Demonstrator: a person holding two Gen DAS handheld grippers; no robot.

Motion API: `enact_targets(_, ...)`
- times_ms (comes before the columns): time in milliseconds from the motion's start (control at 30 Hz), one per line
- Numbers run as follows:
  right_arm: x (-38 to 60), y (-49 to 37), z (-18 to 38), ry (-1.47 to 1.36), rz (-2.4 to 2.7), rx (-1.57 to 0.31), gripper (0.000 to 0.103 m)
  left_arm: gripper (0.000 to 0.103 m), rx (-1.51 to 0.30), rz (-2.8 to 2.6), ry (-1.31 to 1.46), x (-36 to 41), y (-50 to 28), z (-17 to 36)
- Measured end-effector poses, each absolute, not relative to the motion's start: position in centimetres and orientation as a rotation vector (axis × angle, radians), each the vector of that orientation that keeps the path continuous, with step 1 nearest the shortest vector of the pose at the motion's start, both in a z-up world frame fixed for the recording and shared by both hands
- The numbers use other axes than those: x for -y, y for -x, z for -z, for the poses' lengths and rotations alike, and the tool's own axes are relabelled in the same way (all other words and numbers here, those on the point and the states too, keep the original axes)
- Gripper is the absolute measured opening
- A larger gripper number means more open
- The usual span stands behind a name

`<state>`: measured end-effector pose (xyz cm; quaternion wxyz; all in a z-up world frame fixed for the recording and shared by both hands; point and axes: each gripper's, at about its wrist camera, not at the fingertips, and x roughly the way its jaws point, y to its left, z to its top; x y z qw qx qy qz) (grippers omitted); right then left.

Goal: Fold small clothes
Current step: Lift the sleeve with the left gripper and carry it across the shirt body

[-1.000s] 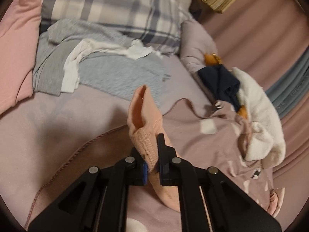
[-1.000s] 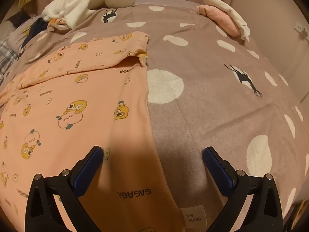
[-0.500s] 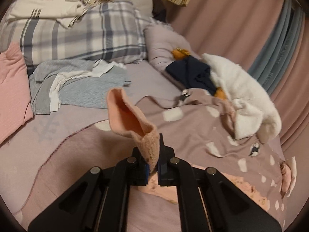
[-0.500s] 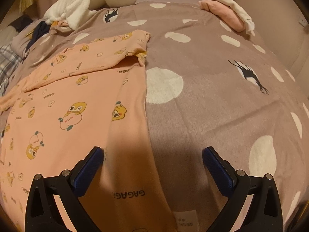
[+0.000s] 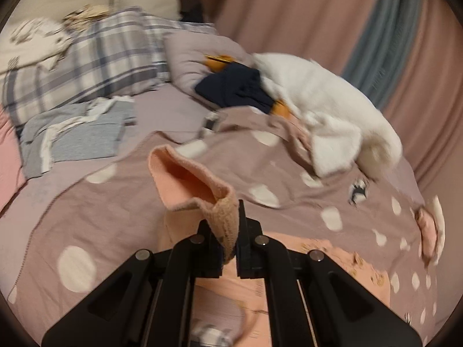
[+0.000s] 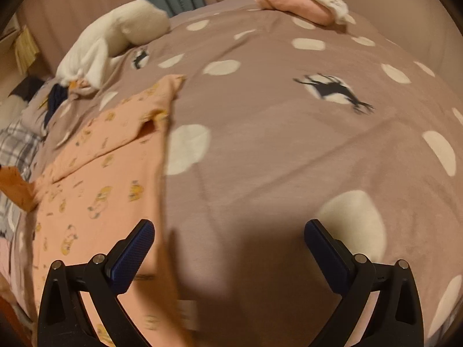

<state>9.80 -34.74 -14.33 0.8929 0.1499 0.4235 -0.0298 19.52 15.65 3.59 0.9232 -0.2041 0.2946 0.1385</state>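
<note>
My left gripper [image 5: 230,231] is shut on the ribbed cuff [image 5: 225,217] of a peach garment, held up above the bed so the cuff mouth gapes open. The peach garment with small cartoon prints [image 6: 98,173] lies spread flat on the dotted mauve blanket [image 6: 275,144], left of centre in the right wrist view; its lifted cuff shows at the far left edge [image 6: 14,188]. My right gripper [image 6: 228,248] is open and empty, hovering over the garment's right edge and the blanket.
A white plush toy [image 5: 327,107] and a dark navy item [image 5: 234,89] lie at the bed's head. Grey folded clothes [image 5: 75,133] and a plaid pillow [image 5: 86,60] lie to the left. A folded pink and white pile [image 6: 303,3] sits at the far edge. Curtains hang behind.
My left gripper has carried the cuff up and over towards the spread garment, the view swinging right. My right gripper has shifted right, so the garment sits further left in its view.
</note>
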Motion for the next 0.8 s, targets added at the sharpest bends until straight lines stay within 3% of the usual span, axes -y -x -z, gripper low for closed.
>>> enact_targets(400, 41.6, -6.4, 14.8, -0.44, 0.055, -0.825, 0.102, 0.005, -0.726, -0.118, 0.306, 0.8, -24.7, 1.5)
enact_targets(800, 44.3, -5.4, 14.8, -0.507, 0.044, -0.79, 0.102, 0.005, -0.82, -0.036, 0.223, 9.6, -25.9, 5.4)
